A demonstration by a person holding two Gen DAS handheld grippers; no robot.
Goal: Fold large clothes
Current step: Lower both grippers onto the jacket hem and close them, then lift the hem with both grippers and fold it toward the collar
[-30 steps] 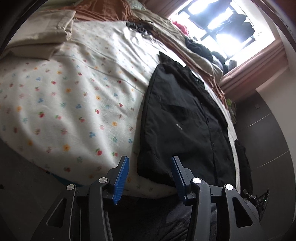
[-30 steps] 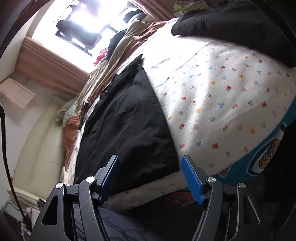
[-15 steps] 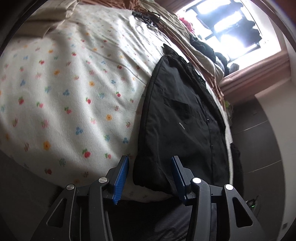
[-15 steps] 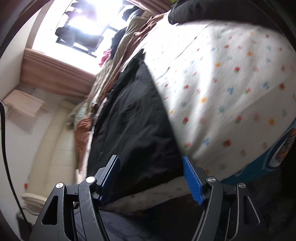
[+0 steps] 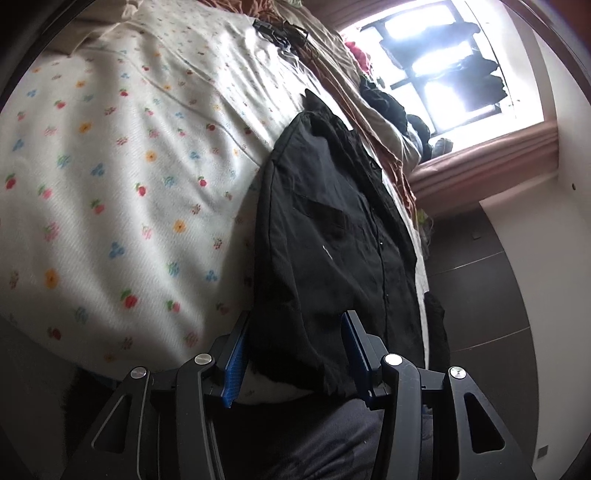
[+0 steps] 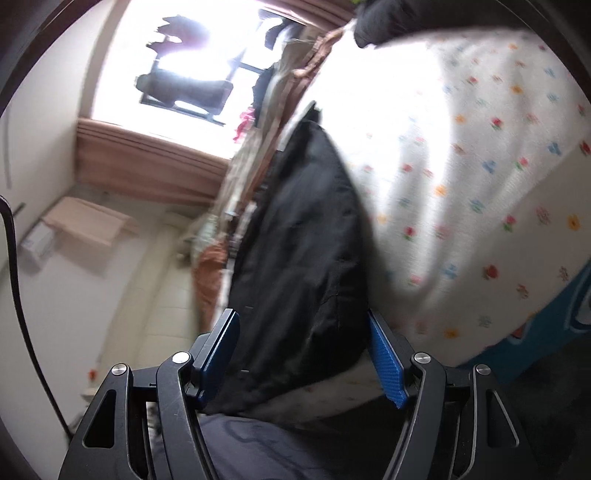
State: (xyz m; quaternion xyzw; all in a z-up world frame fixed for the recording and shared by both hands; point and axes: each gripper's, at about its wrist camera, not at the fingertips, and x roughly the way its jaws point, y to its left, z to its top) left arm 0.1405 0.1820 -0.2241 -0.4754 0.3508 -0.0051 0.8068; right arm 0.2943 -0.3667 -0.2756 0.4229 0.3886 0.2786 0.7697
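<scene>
A black button-up shirt (image 5: 332,229) lies flat and lengthwise on a bed with a white flowered sheet (image 5: 129,166), collar toward the window. My left gripper (image 5: 295,332) is open at the shirt's near hem. The hem's left corner lies between the blue pads, which stand apart from it. In the right wrist view the same shirt (image 6: 306,240) runs away from me on the sheet (image 6: 461,166). My right gripper (image 6: 301,325) is open and wider, with the hem's right corner between its pads. Neither grips the cloth.
A bright window (image 5: 443,74) with hanging clothes is at the far end. A brown blanket (image 5: 332,66) and dark clothes (image 5: 384,103) are piled near it. Another black garment (image 6: 406,14) lies on the far sheet. Dark trousers (image 5: 314,435) are below the grippers; dark floor (image 5: 480,295) is beside the bed.
Both grippers have come in toward the shirt's near hem and rolled a little. The hem now sits between each pair of pads. Jaw widths are the same.
</scene>
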